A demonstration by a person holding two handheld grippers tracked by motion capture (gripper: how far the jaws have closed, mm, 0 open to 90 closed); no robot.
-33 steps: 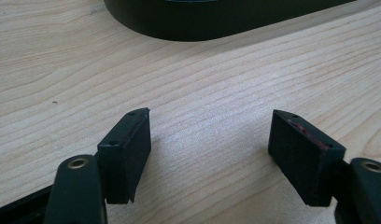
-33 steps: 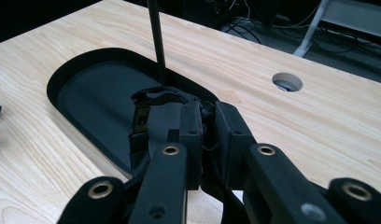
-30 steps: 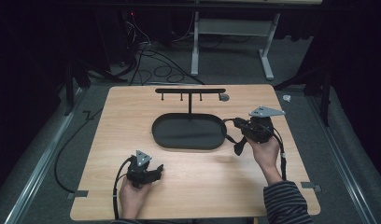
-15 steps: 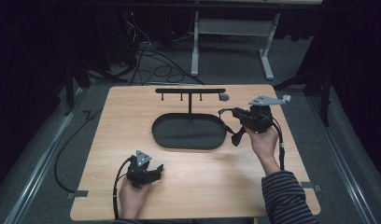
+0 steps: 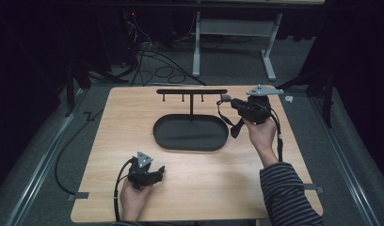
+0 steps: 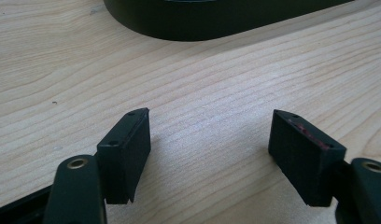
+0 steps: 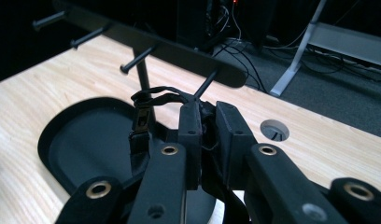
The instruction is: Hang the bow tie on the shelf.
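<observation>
I take the black oval tray in the middle of the tabletop as my landmark and read across from its left.

Nearer to me than the tray and to its left, my left hand rests low on the tabletop, forearm coming in from the bottom edge, with the left claw lying almost level and pointing toward the tray. In the left gripper view its jaws stand wide apart over bare wood, nothing between them, and the tray's dark wall lies just ahead.

Behind the tray, from its far rim, rises the black rack: one post under a level bar with short pegs.

To the right of the tray, my right hand is lifted off the tabletop, the striped sleeve angling up from the lower right, wrist bent so the right claw points left at the right end of the rack's bar. That claw is clamped tight on a black strap. The strap sits at the bar's rightmost peg, and its loose loop with a buckle hangs down above the tray's right end, clear of the tabletop.
</observation>
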